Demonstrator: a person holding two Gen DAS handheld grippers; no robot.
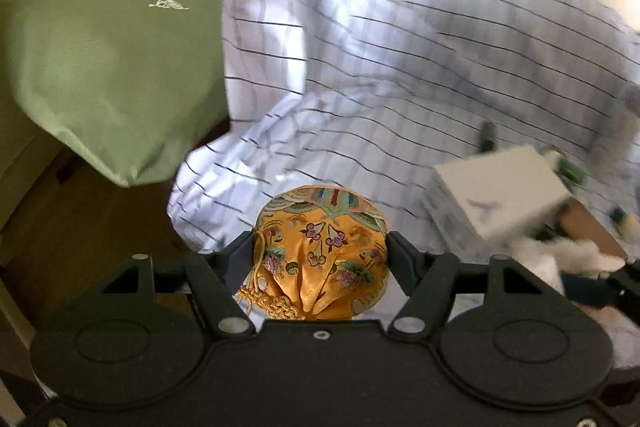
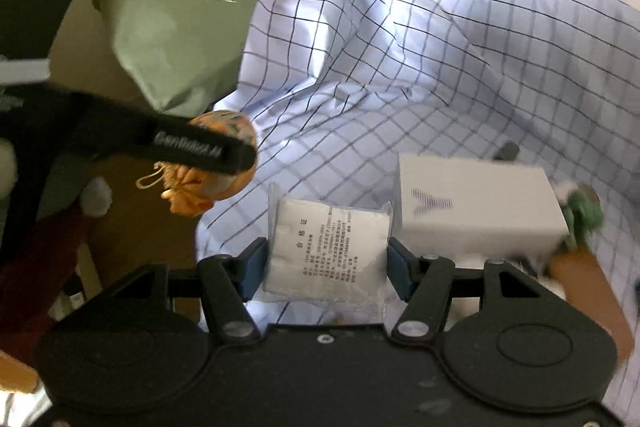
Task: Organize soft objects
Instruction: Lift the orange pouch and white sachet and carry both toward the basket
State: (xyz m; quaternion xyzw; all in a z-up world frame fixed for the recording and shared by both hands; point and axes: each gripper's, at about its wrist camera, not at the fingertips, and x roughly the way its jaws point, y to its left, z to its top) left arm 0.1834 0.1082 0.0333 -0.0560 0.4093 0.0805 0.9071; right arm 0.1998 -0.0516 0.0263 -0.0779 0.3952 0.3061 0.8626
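Note:
An orange embroidered drawstring pouch with a gold cord sits squeezed between the fingers of my left gripper, which is shut on it above the checked sheet. The right wrist view shows that same pouch at the left, held in the left gripper. My right gripper is shut on a clear packet of white cotton pads with a printed label. Both are held in the air over the bed.
A green pillow with white lettering lies at the left, also seen as a green pillow. A white box rests on the checked sheet. A plush carrot lies at the right. Brown floor shows beside the bed.

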